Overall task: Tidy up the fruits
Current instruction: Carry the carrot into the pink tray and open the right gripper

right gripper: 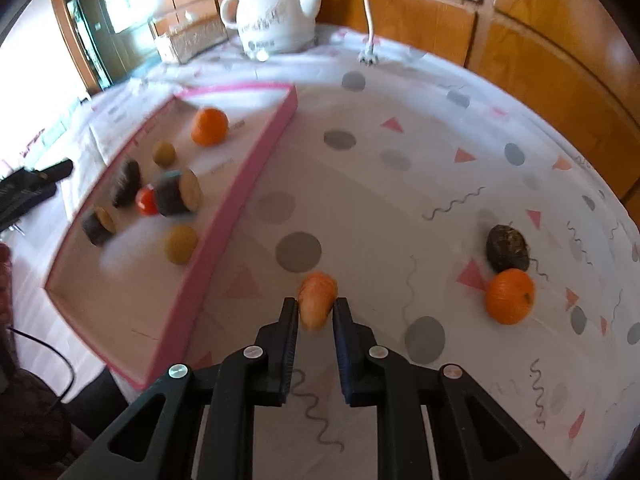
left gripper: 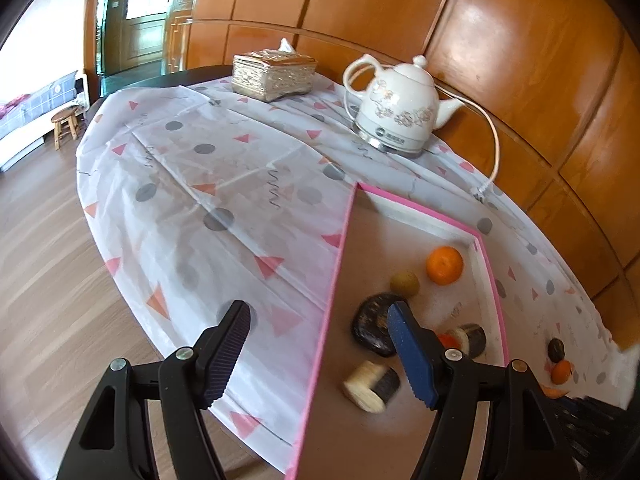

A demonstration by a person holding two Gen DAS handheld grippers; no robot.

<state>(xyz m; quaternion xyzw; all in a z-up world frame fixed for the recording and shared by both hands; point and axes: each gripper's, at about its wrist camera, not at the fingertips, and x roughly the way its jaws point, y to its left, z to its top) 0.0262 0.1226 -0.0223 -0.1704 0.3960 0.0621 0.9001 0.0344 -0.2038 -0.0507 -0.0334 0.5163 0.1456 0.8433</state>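
The right gripper (right gripper: 316, 306) squeezes a long orange fruit (right gripper: 317, 298) pointing toward the table's far edge; the left gripper (left gripper: 320, 320) hangs open.

Glossy orange-brown wood panelling (left gripper: 500, 60) lines the wall behind the round tabletop (left gripper: 192, 168), catching bright patches of daylight. A matching wooden door with a glazed upper panel (left gripper: 148, 12) stands at the far left. Pale wood-plank flooring (left gripper: 44, 272) runs beneath. A small wooden stool (left gripper: 65, 125) sits beside a low bed with a grey checked cover (left gripper: 36, 104).
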